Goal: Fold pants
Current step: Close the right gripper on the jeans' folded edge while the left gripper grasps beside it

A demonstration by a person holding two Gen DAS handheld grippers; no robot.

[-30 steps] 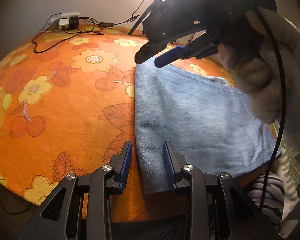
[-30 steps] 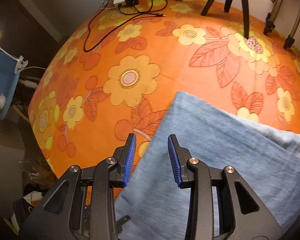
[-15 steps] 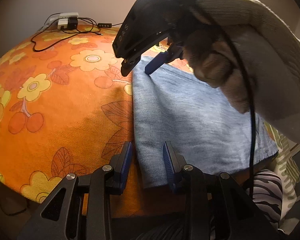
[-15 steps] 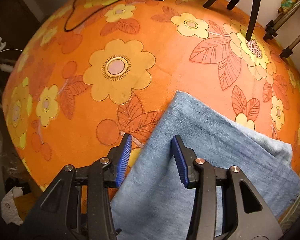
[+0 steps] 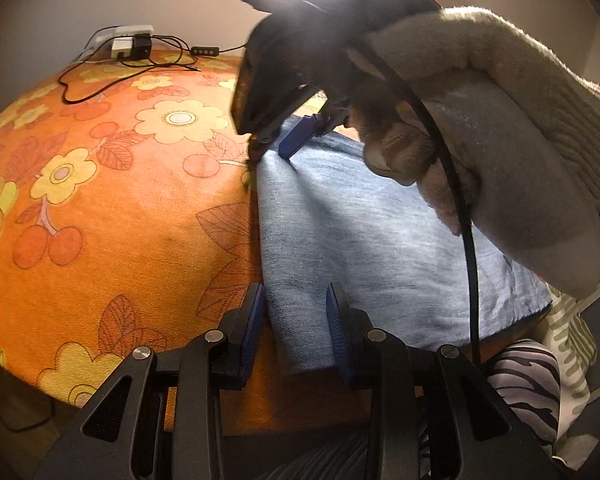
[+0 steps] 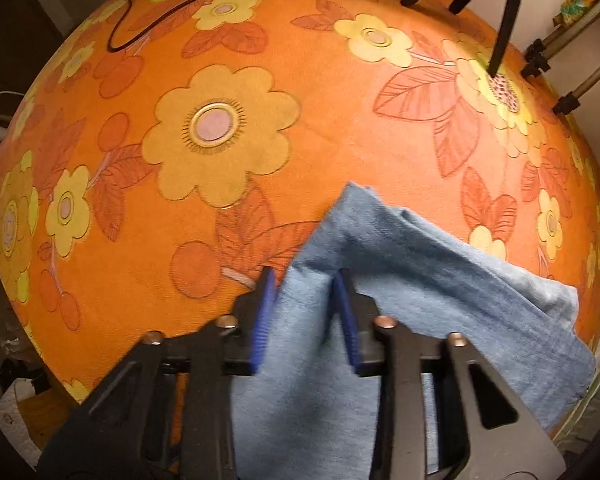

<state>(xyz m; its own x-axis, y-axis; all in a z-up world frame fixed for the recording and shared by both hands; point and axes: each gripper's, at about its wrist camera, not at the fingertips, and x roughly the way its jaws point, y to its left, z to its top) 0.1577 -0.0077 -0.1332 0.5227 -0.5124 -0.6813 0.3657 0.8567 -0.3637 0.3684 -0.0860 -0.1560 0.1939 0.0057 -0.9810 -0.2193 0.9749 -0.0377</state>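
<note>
Floral orange tablecloth (image 6: 260,60), folded denim pants (image 5: 380,248)

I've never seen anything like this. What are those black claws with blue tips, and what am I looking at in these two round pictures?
No robot here: a person holds a two-finger tool in each hand, each carrying a wide-angle camera looking along its fingers. One picture comes from the left tool, the other from the right tool. Blue pants, already partly folded, lie on an orange flowered cloth. Each tool straddles an edge of the pants, jaws apart; the fabric bunches at the right one. The left view also shows the person's hand holding the right tool.
</note>
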